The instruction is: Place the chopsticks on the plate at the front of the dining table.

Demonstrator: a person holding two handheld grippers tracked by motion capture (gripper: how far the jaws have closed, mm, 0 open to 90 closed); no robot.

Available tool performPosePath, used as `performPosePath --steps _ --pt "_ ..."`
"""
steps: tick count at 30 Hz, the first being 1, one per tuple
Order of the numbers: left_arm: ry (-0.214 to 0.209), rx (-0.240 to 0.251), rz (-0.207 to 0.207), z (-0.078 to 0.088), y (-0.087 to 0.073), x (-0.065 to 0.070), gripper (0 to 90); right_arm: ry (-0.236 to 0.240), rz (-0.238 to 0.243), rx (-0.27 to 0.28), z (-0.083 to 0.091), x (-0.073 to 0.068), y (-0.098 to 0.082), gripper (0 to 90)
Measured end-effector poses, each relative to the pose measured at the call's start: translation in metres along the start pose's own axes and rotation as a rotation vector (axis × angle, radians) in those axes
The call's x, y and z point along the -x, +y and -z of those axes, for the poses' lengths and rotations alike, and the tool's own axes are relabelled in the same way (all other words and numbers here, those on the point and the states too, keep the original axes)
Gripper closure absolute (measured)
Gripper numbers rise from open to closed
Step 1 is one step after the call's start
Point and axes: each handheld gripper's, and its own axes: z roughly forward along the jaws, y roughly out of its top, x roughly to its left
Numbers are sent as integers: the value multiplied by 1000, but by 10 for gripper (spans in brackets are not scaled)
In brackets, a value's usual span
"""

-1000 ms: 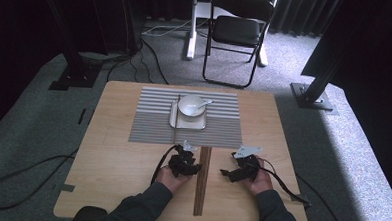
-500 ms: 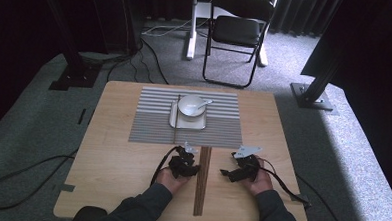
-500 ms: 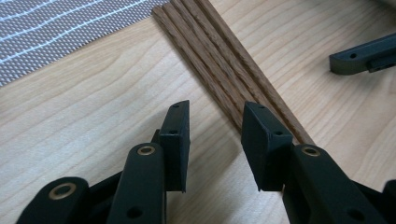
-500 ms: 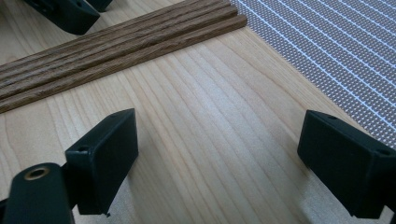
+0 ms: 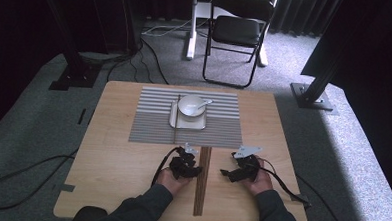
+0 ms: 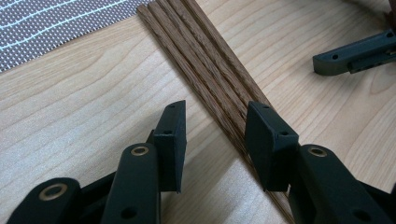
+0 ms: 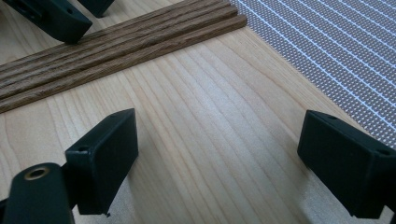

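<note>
Striped placemat [image 5: 183,117] on the far half of the desk [image 5: 106,161]. On the mat: square plate [image 5: 187,121] bearing a white bowl [image 5: 190,105] with spoon [image 5: 205,103]. Beyond the mat, on carpet, a black folding chair [image 5: 237,29].

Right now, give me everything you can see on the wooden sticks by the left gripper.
The wooden sticks are a tight bundle of four dark brown, open-grained rods, oak by the look, lying flat and side by side on the pale wooden table. Their far ends stop just short of the striped grey placemat; the bundle runs back toward the person. The left hand-held gripper sits over them, jaws apart with the rods partly between; whether the pads touch them is unclear.
</note>
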Motion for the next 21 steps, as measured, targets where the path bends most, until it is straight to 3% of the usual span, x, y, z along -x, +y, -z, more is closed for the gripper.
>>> performPosePath --steps 9,13,21 --pt "14 -2 -19 -1 0 5 592 -1 -2 1 0 0 0 117" --pt "55 -10 -54 0 -1 8 624 -1 -2 1 0 0 0 116" --pt "81 -14 -38 5 -6 4 720 -1 -2 0 0 0 0 116"
